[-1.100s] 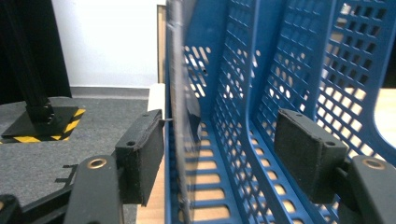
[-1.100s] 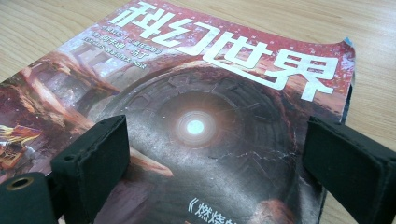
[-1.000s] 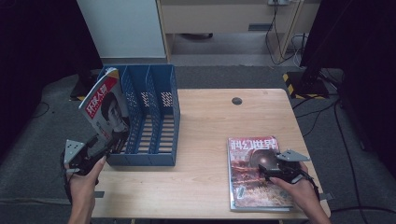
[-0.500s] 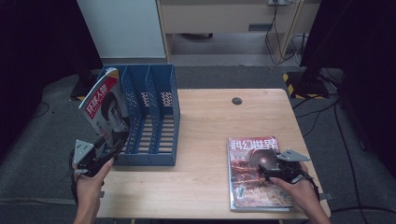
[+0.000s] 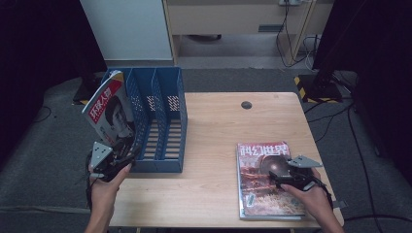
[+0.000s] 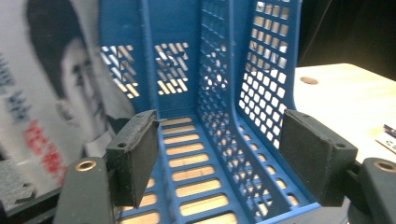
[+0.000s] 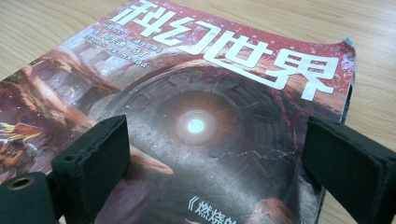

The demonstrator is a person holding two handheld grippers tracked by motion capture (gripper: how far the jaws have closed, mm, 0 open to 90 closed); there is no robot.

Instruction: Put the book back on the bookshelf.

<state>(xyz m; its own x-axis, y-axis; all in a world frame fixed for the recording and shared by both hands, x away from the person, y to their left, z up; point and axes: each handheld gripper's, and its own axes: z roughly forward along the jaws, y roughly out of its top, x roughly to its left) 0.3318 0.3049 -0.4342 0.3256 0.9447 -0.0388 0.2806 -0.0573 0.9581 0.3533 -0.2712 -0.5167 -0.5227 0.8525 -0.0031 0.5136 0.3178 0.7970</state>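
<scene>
Two magazines are catalogued, one filed and one outstanding. Item one, a portrait-cover magazine (image 5: 108,112), is stood leaning in the leftmost slot of the blue three-slot file rack (image 5: 167,104), at about 10 o'clock on the wooden table (image 5: 218,141); this part is judged done. The left gripper (image 5: 127,156) is seen just at the rack's near end, at 8 o'clock; its jaws have just been opening and stand well apart with nothing between them, the magazine released. Item two, a red science-fiction magazine (image 5: 265,177), is laid flat at 4 o'clock. The right gripper (image 5: 273,175) is rested over its cover, jaws spread wide either side of the artwork, nothing gripped. Lifting and filing of item two into a free slot are judged left.
</scene>
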